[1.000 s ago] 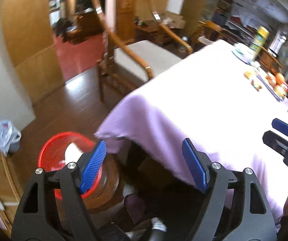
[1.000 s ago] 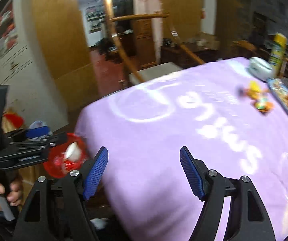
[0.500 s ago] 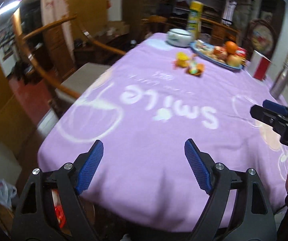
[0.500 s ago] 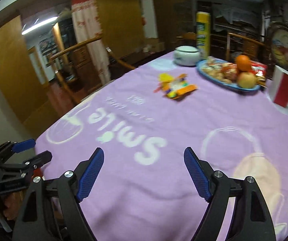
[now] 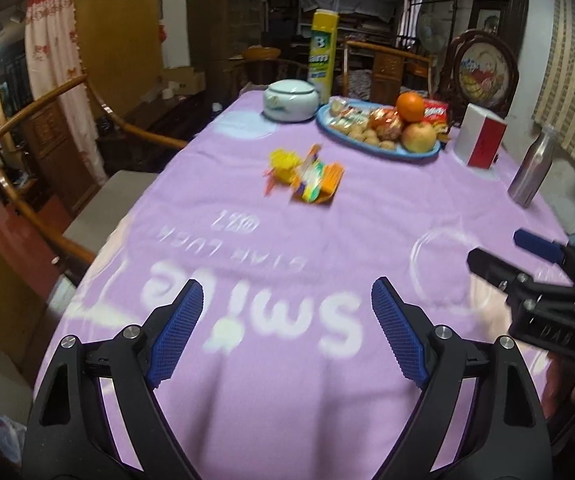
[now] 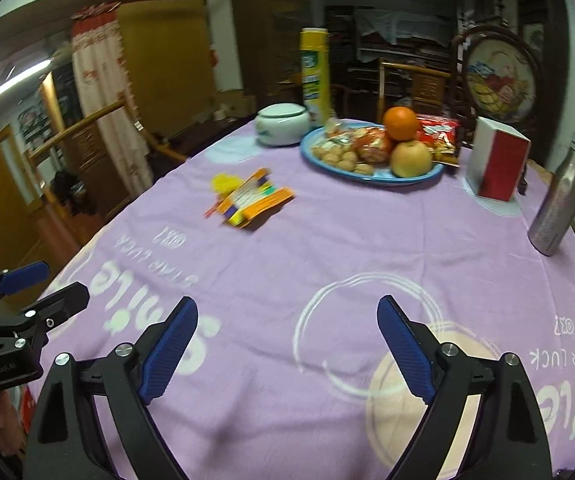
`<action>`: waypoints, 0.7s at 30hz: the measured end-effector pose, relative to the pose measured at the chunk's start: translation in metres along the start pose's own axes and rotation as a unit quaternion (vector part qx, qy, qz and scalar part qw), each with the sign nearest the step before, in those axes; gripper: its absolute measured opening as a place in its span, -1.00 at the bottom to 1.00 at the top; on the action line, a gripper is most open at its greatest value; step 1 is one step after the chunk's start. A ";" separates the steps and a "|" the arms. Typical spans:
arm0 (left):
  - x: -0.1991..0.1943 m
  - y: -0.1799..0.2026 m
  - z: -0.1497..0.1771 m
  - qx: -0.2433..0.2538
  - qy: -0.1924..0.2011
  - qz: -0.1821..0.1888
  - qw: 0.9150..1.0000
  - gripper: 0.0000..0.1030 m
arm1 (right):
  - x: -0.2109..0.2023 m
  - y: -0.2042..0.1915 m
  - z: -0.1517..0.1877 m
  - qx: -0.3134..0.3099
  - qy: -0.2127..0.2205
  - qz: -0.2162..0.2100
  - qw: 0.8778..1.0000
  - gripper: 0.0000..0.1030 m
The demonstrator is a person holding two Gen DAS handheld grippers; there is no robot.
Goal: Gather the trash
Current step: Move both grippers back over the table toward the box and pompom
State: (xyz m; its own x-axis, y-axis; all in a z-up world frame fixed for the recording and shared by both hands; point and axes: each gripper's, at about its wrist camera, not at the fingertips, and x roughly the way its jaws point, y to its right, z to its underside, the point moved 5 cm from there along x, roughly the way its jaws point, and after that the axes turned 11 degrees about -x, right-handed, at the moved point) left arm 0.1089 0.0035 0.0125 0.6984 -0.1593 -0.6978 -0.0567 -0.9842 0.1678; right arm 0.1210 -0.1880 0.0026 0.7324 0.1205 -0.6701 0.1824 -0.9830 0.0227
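Observation:
A small pile of trash lies mid-table on the purple cloth: a crumpled yellow wrapper [image 5: 283,162] beside orange and yellow snack wrappers [image 5: 319,180]; the pile also shows in the right wrist view [image 6: 253,202]. My left gripper [image 5: 285,334] is open and empty above the near table edge, well short of the pile. My right gripper [image 6: 287,350] is open and empty, also over the near part of the table. Each gripper shows in the other's view: the right one [image 5: 527,264], the left one [image 6: 27,292].
A blue plate [image 5: 423,154] of fruit and snacks, a white lidded bowl [image 5: 289,100], a yellow canister [image 5: 323,54], a red-and-white box [image 5: 483,142] and a steel bottle [image 5: 531,172] stand at the far side. A wooden chair [image 5: 95,208] stands left of the table.
Both grippers have swung up from the floor side with the red bin to face across the table. The trash pile is now centred ahead. Both stay open.

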 end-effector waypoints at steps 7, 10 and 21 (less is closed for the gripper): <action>0.050 0.021 -0.029 -0.004 -0.021 0.013 1.000 0.63 | 0.035 0.027 -0.017 0.043 -0.024 0.044 0.998 0.78; 0.067 0.021 -0.043 -0.018 -0.027 0.018 0.999 0.63 | 0.051 0.036 -0.022 0.060 -0.035 0.047 0.997 0.78; 0.138 -0.005 -0.105 -0.142 -0.037 0.004 0.989 0.63 | 0.116 0.050 -0.049 0.098 -0.062 0.063 0.991 0.78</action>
State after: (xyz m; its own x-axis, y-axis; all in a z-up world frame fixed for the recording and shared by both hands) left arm 0.2802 -0.0053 -0.0113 0.6448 -0.1832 -0.7421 0.1468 -0.9231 0.3554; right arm 0.2470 -0.2167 -0.0377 0.6526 -0.0112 -0.7576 -0.0458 -0.9986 -0.0247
